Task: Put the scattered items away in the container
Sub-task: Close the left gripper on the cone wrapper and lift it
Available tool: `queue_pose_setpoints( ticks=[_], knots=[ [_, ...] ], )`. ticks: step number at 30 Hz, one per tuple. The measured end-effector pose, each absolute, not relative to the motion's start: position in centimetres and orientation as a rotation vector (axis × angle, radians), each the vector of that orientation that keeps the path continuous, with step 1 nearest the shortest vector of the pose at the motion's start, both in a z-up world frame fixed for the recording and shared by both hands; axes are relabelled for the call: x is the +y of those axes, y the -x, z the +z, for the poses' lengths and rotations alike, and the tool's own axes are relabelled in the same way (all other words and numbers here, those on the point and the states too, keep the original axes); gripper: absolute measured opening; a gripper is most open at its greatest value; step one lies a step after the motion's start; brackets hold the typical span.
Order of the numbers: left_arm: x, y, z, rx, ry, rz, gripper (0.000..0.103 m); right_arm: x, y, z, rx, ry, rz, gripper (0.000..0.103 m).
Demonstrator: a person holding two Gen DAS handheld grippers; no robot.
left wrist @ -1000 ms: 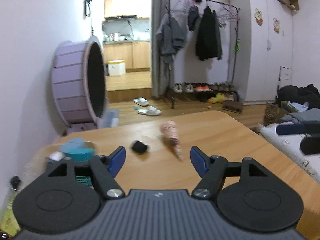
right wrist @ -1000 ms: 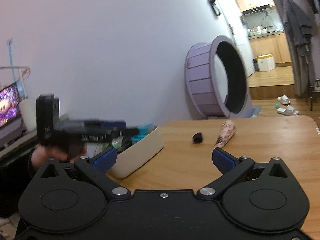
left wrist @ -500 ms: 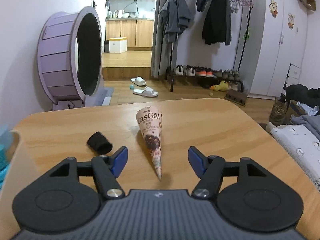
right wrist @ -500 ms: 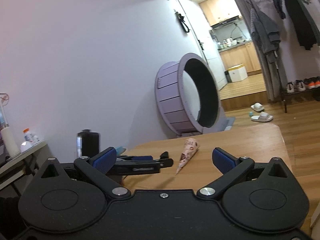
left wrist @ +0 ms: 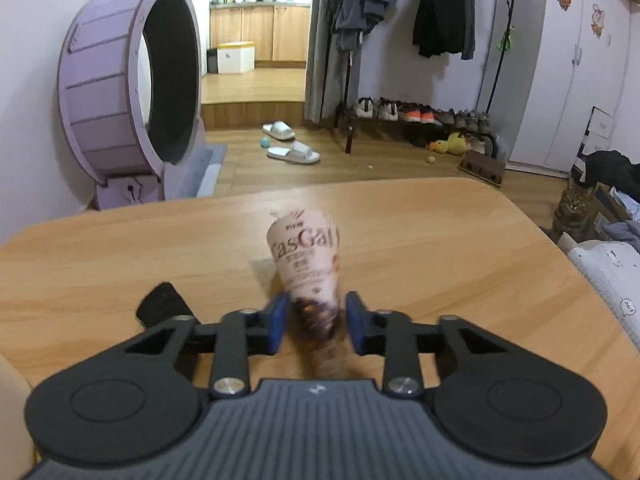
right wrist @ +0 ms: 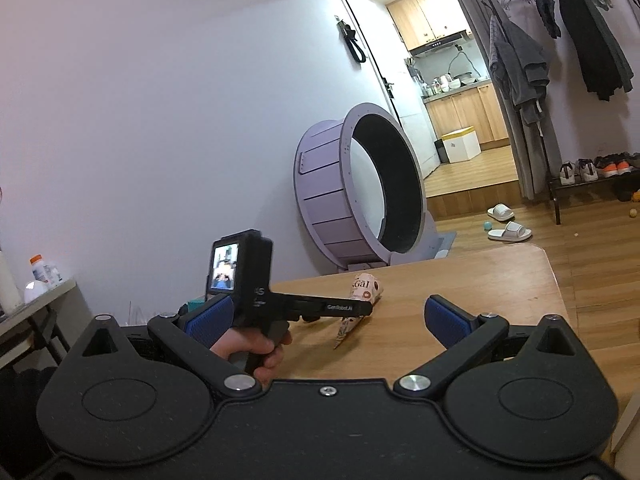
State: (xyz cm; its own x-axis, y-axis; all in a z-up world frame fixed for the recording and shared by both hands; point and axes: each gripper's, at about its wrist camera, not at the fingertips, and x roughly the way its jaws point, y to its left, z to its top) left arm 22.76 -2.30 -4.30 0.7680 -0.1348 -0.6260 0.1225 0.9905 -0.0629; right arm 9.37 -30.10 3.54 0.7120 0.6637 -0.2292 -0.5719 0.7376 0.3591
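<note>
Left tongs (left wrist: 316,322): closed in on the ice-cream cone wrapper (left wrist: 310,264), one blue pad on each side of its dark lower half; contact looks made, though the cone is motion-blurred there.
Cone: paper-wrapped, printed "CasGal", wide end pointing away from the camera, narrow tip toward the tongs' body; in the right wrist view (right wrist: 358,304) it hangs tilted, tip down, just above the counter.
Right tongs (right wrist: 328,316): wide open, nothing between the blue pads, raised above the counter's near side.
Left hand (right wrist: 256,350): wrapped around the left tool's handle, seen from the right wrist camera.
Black item (left wrist: 162,306): small, dark, lying on the counter just left of the left tongs, apart from the cone.
Counter (left wrist: 460,248): light wood, rounded corners.
Container: only a pale edge at the lower left of the left wrist view; cannot tell its contents.
Background: purple cat wheel (left wrist: 132,92) on the floor beyond the counter; a tabby cat (left wrist: 570,210) at the right.
</note>
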Motion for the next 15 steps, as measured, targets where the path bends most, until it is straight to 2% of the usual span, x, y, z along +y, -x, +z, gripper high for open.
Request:
queue_pose_setpoints(
  ticks=[7,15],
  knots=[
    [-2.0,-21.5,-3.9,0.628,0.02,-0.129,0.023,-30.2,-9.0,3.7,0.353,-0.277,0.709,0.103],
    [-0.5,-14.8,-0.2,0.539,0.043,-0.173,0.023,-30.1,-8.7,3.9,0.36,-0.275,0.754,0.103]
  ],
)
